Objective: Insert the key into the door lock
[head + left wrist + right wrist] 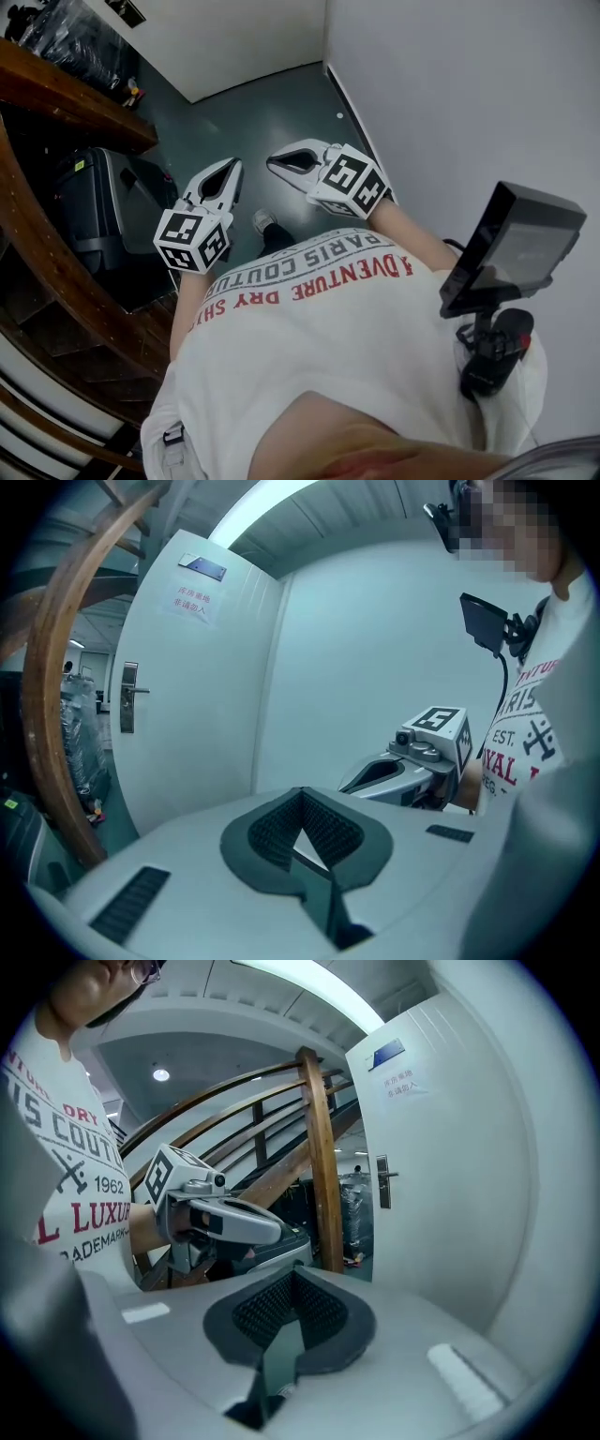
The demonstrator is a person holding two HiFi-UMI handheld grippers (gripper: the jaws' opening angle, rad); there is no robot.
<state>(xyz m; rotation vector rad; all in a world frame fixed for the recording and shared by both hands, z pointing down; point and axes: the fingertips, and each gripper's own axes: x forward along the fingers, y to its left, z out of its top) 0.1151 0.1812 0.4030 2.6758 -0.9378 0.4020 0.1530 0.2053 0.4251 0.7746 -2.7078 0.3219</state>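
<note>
Door lock (pixel 383 1181) well beyond right tool (pixel 294 1273)

The curved handrail (pixel 42 667) at the left is varnished wood with a soft sheen. The door (pixel 197 714) is smooth, matt white. Its lock plate (pixel 128 697) is dull metal and its notice (pixel 192 602) is paper. The left gripper (pixel 302 791) is smooth pale plastic with dark ribbed pads (pixel 272 832). The T-shirt (pixel 328 328) is printed cloth.
</note>
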